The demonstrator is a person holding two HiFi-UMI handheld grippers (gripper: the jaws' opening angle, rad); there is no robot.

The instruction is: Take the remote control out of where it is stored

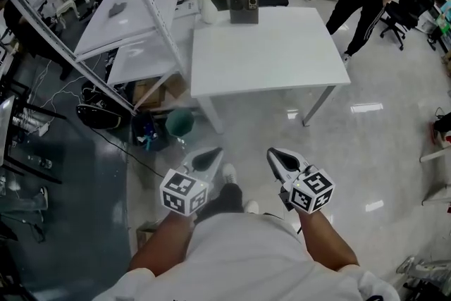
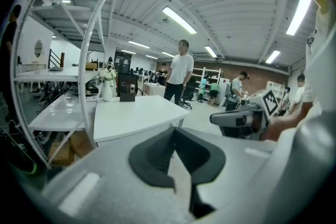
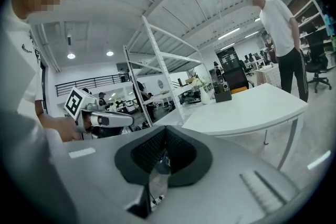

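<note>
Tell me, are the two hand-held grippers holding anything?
Nothing is held. The left hand-held gripper and the right hand-held gripper both have their jaws shut with nothing between them, short of the white table.

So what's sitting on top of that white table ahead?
On the white table a dark box stands at the far edge, with a white vase of flowers at the corner beside it. What the box holds is hidden from here.
</note>
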